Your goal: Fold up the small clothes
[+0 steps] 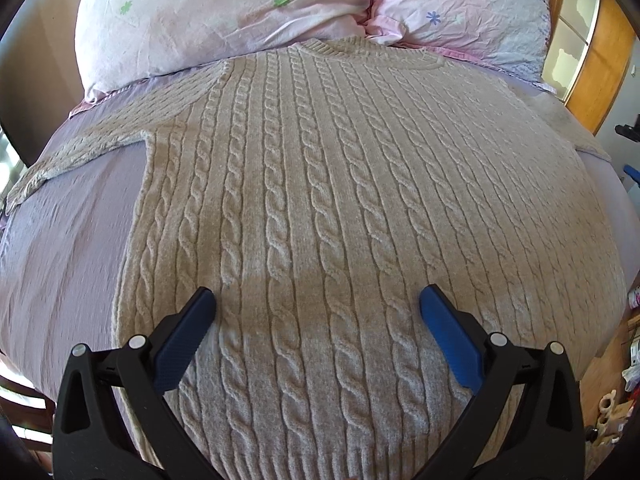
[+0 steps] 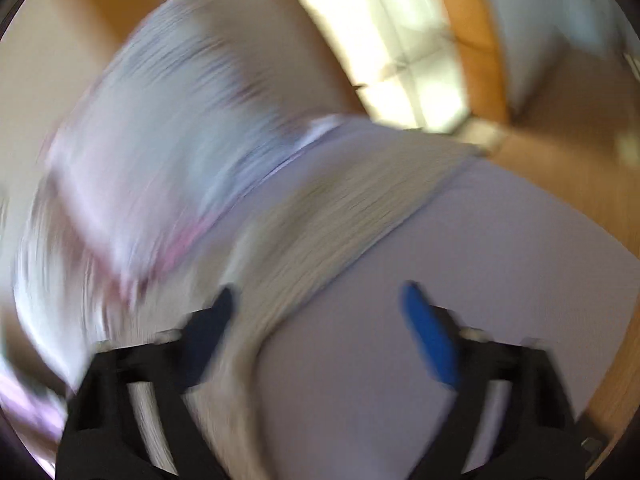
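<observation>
Both tools, left tool (image 1: 318, 300) and right tool (image 2: 316, 300), gape empty over a cable-knit sweater (image 1: 340, 200); a rushed grab could bunch it.

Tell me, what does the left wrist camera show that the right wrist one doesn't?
Only the left wrist view shows the whole cable-knit sweater spread flat, neckline toward two floral pillows, with the open left gripper over its lower part. Only the right wrist view, badly blurred, shows the open right gripper beside one sleeve. Both show the lilac bedsheet and the wooden frame.
</observation>
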`<action>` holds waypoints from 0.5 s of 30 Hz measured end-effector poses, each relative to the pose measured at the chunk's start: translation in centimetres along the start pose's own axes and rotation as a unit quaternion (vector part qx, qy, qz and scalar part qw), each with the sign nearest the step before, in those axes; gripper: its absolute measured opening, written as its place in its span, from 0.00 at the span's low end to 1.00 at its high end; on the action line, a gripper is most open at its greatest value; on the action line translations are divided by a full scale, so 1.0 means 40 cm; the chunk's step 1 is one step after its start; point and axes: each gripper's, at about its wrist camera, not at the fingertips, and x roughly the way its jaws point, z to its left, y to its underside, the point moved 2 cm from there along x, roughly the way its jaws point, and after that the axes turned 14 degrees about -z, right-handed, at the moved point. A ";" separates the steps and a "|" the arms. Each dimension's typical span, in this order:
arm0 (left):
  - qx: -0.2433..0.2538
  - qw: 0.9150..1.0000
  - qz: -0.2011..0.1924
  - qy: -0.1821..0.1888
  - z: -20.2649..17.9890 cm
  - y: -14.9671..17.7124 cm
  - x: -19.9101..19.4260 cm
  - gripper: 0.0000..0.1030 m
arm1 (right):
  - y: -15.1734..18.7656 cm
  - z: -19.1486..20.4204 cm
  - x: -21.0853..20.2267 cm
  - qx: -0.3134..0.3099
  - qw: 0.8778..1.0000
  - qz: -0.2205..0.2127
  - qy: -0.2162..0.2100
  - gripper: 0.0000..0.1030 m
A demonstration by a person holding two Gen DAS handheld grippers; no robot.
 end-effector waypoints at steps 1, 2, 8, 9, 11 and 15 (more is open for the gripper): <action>0.001 1.000 -0.001 0.001 0.002 0.000 0.001 0.98 | -0.031 -0.038 0.029 0.037 0.999 0.002 0.011 0.57; 0.003 1.000 -0.002 0.002 0.002 -0.001 0.002 0.98 | -0.052 -0.067 0.055 0.066 0.998 0.004 0.015 0.55; 0.022 0.999 -0.014 0.025 0.006 -0.002 0.008 0.98 | -0.124 -0.156 0.175 0.114 0.991 -0.004 0.063 0.47; 0.023 0.999 -0.015 0.028 0.007 -0.002 0.007 0.98 | -0.134 -0.163 0.184 0.122 0.990 -0.011 0.065 0.46; 0.013 0.999 -0.023 0.045 0.017 -0.007 0.004 0.98 | -0.145 -0.168 0.197 0.136 0.988 -0.017 0.066 0.44; -0.099 0.984 -0.086 0.119 0.128 -0.053 -0.028 0.98 | -0.154 -0.184 0.228 0.138 0.987 -0.018 0.084 0.09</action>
